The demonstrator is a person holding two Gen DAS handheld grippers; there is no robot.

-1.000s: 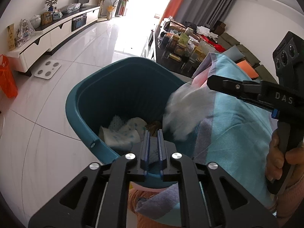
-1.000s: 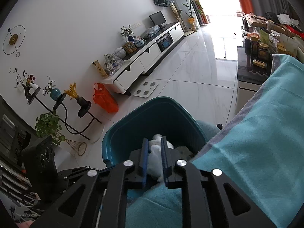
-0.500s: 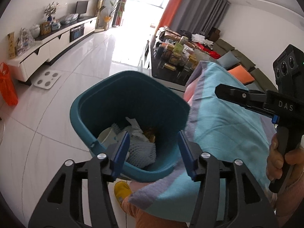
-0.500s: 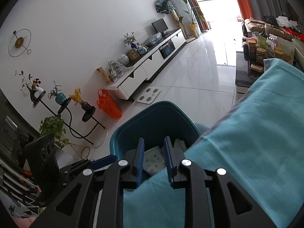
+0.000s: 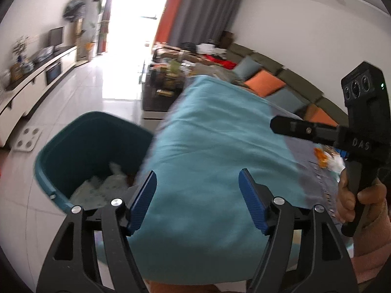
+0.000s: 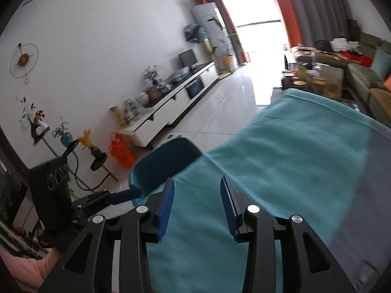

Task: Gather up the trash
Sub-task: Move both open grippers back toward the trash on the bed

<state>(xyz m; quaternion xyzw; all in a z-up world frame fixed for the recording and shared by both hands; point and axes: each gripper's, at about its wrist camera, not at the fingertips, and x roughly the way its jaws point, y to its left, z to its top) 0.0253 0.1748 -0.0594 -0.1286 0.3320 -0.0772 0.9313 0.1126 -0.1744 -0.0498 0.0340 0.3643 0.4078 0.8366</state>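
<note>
Trash (image 5: 97, 190) lying crumpled inside upright teal bin (image 5: 80, 131)

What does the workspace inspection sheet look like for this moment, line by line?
Surface: table under a teal cloth, with a grey stripe towards its right end.
Job's things: dark teal plastic bin beside the table's left end, crumpled white paper trash inside; orange and white scraps lie on the cloth.
Clutter: nothing else seen on the cloth.
Grippers: left gripper open, empty, jaws just opening; right gripper open, empty, jaws just opening; both over the cloth.
Cables: nothing seen.
Surroundings: white low cabinet, orange bag, sofa with orange cushions, bright window.
</note>
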